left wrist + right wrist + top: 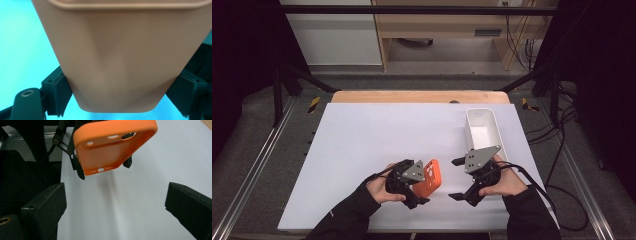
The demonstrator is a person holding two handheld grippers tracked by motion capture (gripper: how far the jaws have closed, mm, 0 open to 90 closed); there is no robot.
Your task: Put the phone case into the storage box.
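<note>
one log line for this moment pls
left tool: shut on orange phone case, held off white table | right tool: open, nothing between jaws | white bin: beyond right tool

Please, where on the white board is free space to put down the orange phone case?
The wide left and far part of the white board, left of the white bin, is bare. It is crowded near the front, between the left gripper holding the phone case and the right gripper.
</note>
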